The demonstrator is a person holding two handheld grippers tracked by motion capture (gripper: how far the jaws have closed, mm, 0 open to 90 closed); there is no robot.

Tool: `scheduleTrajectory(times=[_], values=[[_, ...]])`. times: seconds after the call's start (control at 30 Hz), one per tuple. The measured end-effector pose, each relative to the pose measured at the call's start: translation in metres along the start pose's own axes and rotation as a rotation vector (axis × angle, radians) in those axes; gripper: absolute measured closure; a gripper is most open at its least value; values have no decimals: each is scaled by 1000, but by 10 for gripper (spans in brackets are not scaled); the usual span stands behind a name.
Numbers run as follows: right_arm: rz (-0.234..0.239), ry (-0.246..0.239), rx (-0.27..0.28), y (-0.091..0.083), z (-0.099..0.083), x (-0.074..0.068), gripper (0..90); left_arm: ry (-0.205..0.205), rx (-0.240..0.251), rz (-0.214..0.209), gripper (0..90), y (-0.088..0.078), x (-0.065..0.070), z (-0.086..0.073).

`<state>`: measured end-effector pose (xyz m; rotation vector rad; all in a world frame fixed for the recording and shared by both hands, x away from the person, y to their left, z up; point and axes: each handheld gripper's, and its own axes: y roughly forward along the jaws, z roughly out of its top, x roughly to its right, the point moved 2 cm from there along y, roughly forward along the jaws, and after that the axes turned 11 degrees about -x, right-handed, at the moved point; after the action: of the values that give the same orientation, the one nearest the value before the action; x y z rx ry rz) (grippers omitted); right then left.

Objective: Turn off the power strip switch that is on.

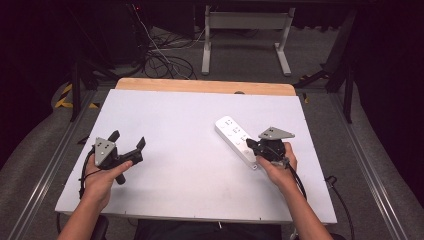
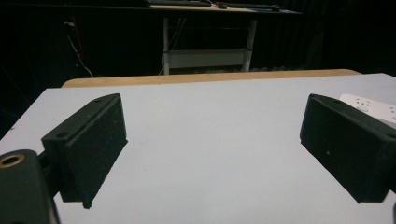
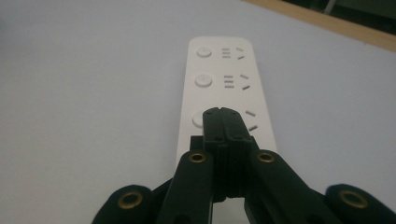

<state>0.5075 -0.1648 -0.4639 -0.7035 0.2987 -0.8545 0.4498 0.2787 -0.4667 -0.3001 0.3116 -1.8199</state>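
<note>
The white power strip (image 1: pixel 237 141) lies on the tabletop (image 1: pixel 175 170) with its long axis running from 10 toward 4 o'clock. The right tool (image 1: pixel 250 144), jaws pressed together, sits over the strip's near end. The left tool (image 1: pixel 129 141), jaws spread and empty, rests well apart at 9 o'clock.

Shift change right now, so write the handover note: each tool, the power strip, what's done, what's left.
Left tool: open, holding nothing, over the white table on its left side.
Right tool: jaws shut together, tips over the near third of the power strip, by its nearest round button; whether they touch it cannot be told.
Power strip: flat on the table's right side, nothing plugged into the sockets in view.
Done: right tool brought to the strip.
Left: probably pressing that button; confirm.
</note>
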Motion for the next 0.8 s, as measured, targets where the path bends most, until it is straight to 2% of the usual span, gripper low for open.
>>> scheduleTrajectory(times=[0.13,0.27,0.53,0.67,0.8], values=[[-2,24,56,-8,1,5,900,-2,1,1,77,0,0,0],[6,13,130,-14,1,8,900,-2,1,1,77,0,0,0],[27,29,252,-36,-4,13,900,-7,5,1,77,-1,-1,0],[19,46,301,-51,-10,21,900,-7,6,2,77,-1,0,0],[8,97,360,-64,-17,35,900,-9,6,2,77,-1,0,0]])
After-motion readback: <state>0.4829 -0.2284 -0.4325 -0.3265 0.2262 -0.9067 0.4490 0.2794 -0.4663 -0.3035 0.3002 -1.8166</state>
